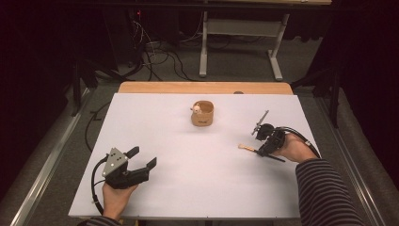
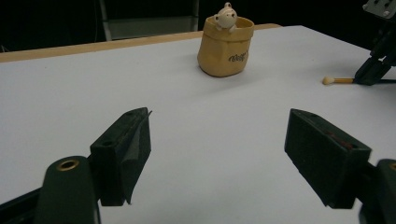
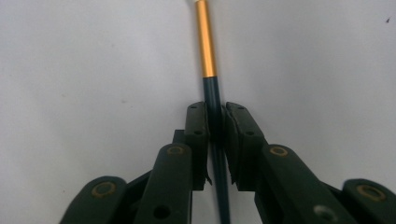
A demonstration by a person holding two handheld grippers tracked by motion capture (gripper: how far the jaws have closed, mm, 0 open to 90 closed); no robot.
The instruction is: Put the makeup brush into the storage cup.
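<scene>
**Ana:** So, which step is the person on? The right gripper (image 1: 261,149) sits at about four o'clock on the counter (image 1: 188,188), low over a thin stick.

**Ben:** The grasp, by the look of it. In the right gripper view the fingers (image 3: 198,126) are pinched narrow around the brush (image 3: 211,93), pressing on its dark handle just below the gold band. The brush lies flat on the white counter, its pale tip pointing toward nine o'clock in the high view, and nothing suggests it has been lifted.

**Ana:** And the other hand?

**Ben:** The left gripper (image 1: 141,157) rests near seven o'clock, well apart from everything. Its fingers (image 2: 126,149) stand wide with only bare counter between them. It looks idle.

**Ana:** Where would the brush go?

**Ben:** The likely target is the small tan bear pot (image 1: 203,113) near the counter's twelve o'clock, up and to the left of the right gripper. A little bear figure (image 2: 227,16) peeks over its rim, and the mouth is open.

**Ana:** What does the next move call for, then?

**Ben:** Probably a straight lift first, keeping the pinch firm, since the handle is slim and round and could roll or swing between the pads. Then a carry toward eleven o'clock, tipping the brush upright so one end can drop into the mouth without nudging the bear or knocking the pot, which looks light, over.
</scene>
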